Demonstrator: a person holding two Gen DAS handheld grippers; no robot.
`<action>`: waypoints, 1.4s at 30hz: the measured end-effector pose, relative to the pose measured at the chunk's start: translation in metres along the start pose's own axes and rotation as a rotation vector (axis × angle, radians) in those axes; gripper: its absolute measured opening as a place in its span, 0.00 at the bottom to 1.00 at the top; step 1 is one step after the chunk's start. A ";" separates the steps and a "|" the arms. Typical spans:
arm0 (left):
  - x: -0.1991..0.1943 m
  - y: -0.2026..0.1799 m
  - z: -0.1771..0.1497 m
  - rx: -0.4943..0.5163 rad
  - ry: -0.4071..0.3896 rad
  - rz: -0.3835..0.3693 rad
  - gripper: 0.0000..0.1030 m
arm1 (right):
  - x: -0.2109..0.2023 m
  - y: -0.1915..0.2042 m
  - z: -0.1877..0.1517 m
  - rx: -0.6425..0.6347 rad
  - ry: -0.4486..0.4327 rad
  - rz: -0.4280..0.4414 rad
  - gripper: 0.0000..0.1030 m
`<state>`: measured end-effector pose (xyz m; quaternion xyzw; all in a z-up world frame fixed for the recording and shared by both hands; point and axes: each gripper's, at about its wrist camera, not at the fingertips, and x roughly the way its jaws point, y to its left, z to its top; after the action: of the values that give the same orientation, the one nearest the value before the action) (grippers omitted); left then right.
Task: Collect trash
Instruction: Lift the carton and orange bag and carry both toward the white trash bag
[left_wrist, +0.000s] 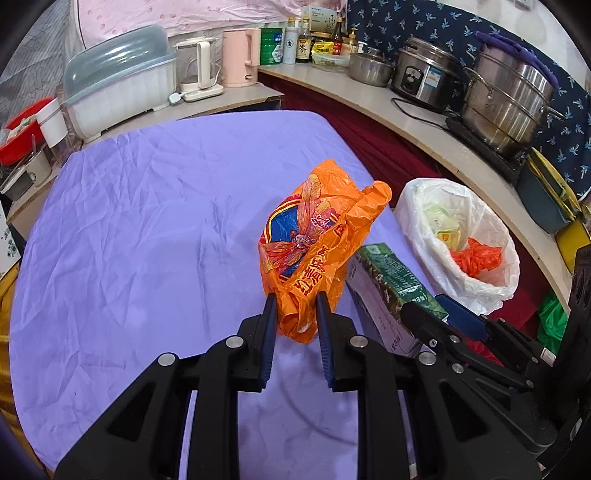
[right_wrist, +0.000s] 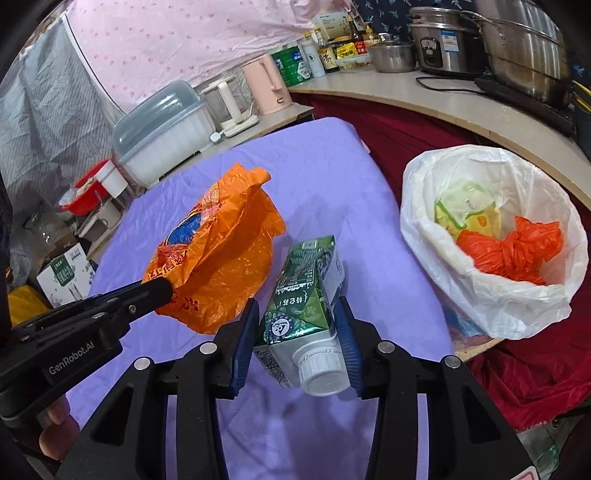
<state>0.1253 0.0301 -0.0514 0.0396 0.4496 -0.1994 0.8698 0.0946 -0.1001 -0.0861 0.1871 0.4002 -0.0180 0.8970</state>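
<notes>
Above the purple-covered table (left_wrist: 147, 221), two pieces of trash are held up: an orange plastic bag (left_wrist: 314, 240) is pinched at its bunched lower end by the left hand-held gripper (left_wrist: 295, 314), and a green drink carton (right_wrist: 306, 284) is clamped near its white cap by the right hand-held gripper (right_wrist: 295, 332). The bag is judged light, limp and slippery (best gathered where crumpled); the carton looks stiff yet crushable, best taken across its flat sides. A white-lined bin (right_wrist: 436, 229), part full, stands just beside the table.
</notes>
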 end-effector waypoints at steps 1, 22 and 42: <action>-0.002 -0.002 0.002 -0.001 -0.001 -0.012 0.20 | -0.004 -0.003 0.001 0.008 -0.007 0.004 0.35; 0.006 0.002 -0.009 0.004 0.037 0.002 0.20 | 0.031 0.003 -0.024 -0.051 0.136 -0.049 0.54; -0.012 -0.063 0.020 0.082 -0.024 -0.114 0.20 | -0.054 -0.049 0.015 0.076 -0.101 -0.085 0.44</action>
<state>0.1104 -0.0286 -0.0227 0.0471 0.4318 -0.2673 0.8601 0.0600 -0.1573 -0.0537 0.2027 0.3611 -0.0808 0.9067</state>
